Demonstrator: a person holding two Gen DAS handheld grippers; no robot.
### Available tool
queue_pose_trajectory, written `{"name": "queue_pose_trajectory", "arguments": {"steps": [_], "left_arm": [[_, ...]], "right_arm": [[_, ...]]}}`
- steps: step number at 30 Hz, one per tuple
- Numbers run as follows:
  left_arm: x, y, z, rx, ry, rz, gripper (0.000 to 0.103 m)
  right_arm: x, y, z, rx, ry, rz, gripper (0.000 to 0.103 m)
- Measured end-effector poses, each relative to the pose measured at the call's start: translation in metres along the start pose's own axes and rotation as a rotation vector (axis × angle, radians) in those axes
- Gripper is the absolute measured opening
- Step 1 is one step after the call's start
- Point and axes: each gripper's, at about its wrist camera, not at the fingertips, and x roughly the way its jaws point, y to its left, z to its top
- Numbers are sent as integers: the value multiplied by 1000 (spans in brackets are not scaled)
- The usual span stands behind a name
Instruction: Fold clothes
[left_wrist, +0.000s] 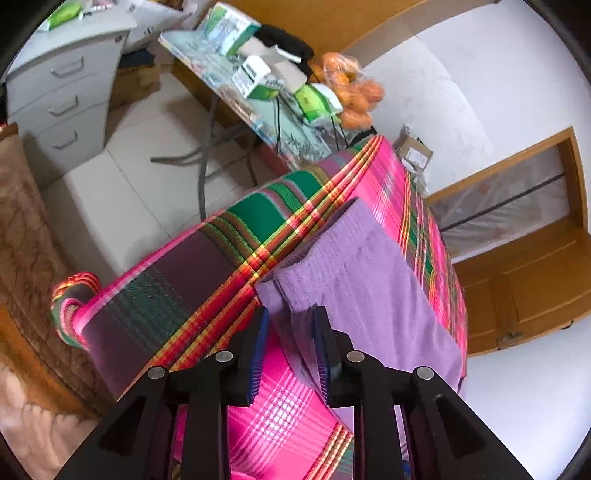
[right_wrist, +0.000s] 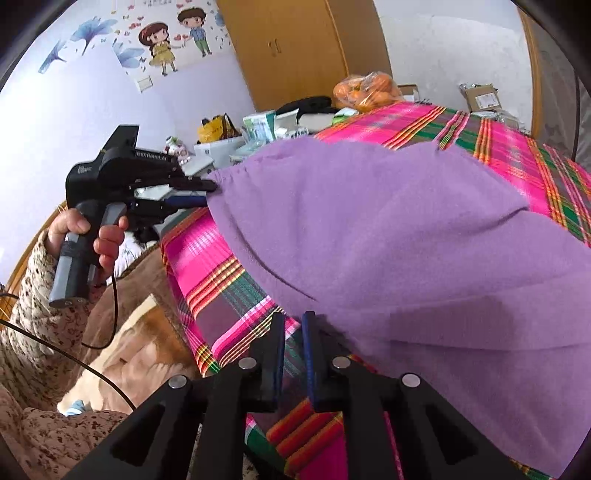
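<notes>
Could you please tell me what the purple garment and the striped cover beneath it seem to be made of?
Purple garment: probably fleece or brushed knit; matte, fuzzy nap, soft rounded folds. Striped cover: probably a smooth woven synthetic or satin-like cloth; its pink bands shine and the plaid lines look woven in.

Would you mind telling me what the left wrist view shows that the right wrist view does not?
Only the left wrist view shows the grey drawer cabinet, the tiled floor and the folding table's legs.

Only the right wrist view shows the left gripper from outside, at the purple garment's edge, the hand on its handle, and the cartoon wall stickers.

Both show the garment lying on the pink plaid cloth, the bag of oranges, and the wooden wardrobe. The right gripper shows only in its own view.
</notes>
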Motion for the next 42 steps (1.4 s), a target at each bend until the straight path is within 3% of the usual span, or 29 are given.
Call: {"name": "queue_pose_trajectory", "arguments": {"steps": [7, 11, 18, 24, 27, 29, 34, 42], "left_arm": [[-35, -38, -19, 120, -130, -8, 24], [-28, -73, -38, 237, -89, -55, 24], [0, -132, -79, 457, 17, -164, 24], [30, -170, -111, 600, 144, -232, 24], [43, -182, -125, 653, 177, -252, 24], [50, -188, -135, 689, 196, -261, 24], [69, -202, -158, 802, 243, -233, 27], [89, -199, -168, 826, 306, -209, 30]], "right_arm": [[-46, -29, -13, 88, -113, -30, 11], [-72, -55, -27, 171, -160, -92, 11], [-150, -101, -62, 283, -202, -361, 11], [-233, -125, -91, 325, -172, -660, 11], [-259, -139, -111, 379, -157, -785, 17], [-260, -149, -127, 456, -172, -805, 19], [-215, -171, -137, 559, -186, -691, 19], [-172, -190, -69, 476, -230, -562, 20]]}}
